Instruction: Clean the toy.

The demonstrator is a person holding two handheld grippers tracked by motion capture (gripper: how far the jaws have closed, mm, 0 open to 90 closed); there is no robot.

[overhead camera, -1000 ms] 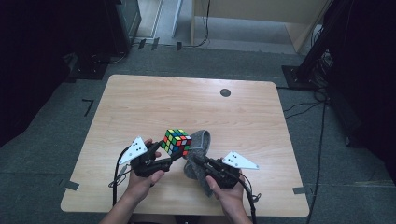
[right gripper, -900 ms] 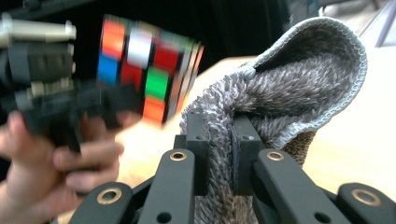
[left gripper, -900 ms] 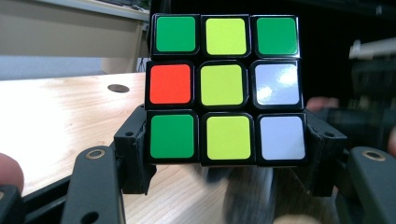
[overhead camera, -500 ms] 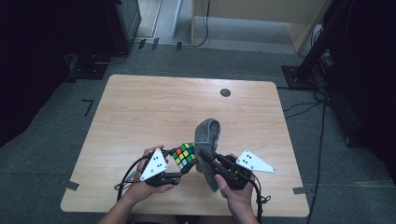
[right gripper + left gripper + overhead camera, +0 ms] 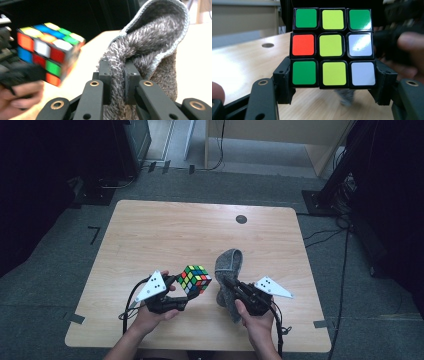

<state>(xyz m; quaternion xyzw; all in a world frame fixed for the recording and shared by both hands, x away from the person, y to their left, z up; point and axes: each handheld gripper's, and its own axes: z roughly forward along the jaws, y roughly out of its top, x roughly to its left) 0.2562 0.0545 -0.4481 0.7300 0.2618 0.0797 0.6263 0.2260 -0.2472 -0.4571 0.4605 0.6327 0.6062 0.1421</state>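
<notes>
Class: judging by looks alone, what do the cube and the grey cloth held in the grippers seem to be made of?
Cube: probably hard plastic, a black frame with glossy coloured tiles that catch glare. Grey cloth: apparently soft fabric, likely terry or microfibre; fuzzy looped pile, stitched edge, folding limply.

- The wooden table (image 5: 165, 235) has a pale top with rounded corners.
- A small dark round cap (image 5: 241, 219) sits in the tabletop near the far edge, right of centre.
- Grey carpet (image 5: 45, 285) surrounds the table.
- Black cables (image 5: 325, 232) trail across the floor at far right.

Multicoloured cube (image 5: 194, 279) — green, yellow, red, white — beside a grey cloth (image 5: 228, 270).
</notes>
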